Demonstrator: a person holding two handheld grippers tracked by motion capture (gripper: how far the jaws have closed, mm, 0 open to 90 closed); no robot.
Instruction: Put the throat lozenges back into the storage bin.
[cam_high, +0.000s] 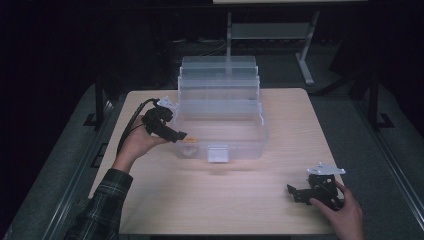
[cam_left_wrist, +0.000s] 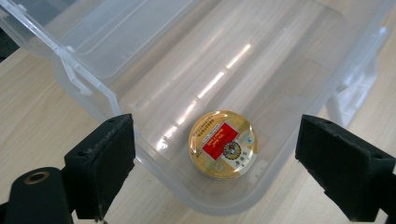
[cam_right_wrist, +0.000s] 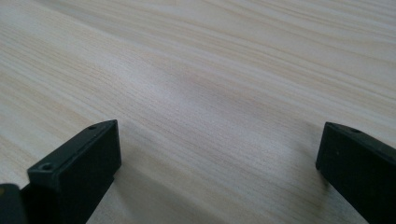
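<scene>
Box rim: clear box (cam_high: 220, 117) near corner under left hand-held gripper (cam_left_wrist: 212, 161), jaws apart.
Tin: round gold tin (cam_left_wrist: 222, 143), red label, flat inside corner.
Right hand-held gripper (cam_right_wrist: 217, 163): gaping over bare bench (cam_right_wrist: 201, 70).

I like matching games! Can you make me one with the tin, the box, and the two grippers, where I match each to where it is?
Things:
1. tin
2. box
3. left gripper
4. right gripper

Places:
A. low over bare table, near the front right corner
B. lying flat inside the box, at a corner
C. in the middle of the table, lid up
D. at the box's front left corner, open above the tin

Pairs: 1-B, 2-C, 3-D, 4-A
</scene>
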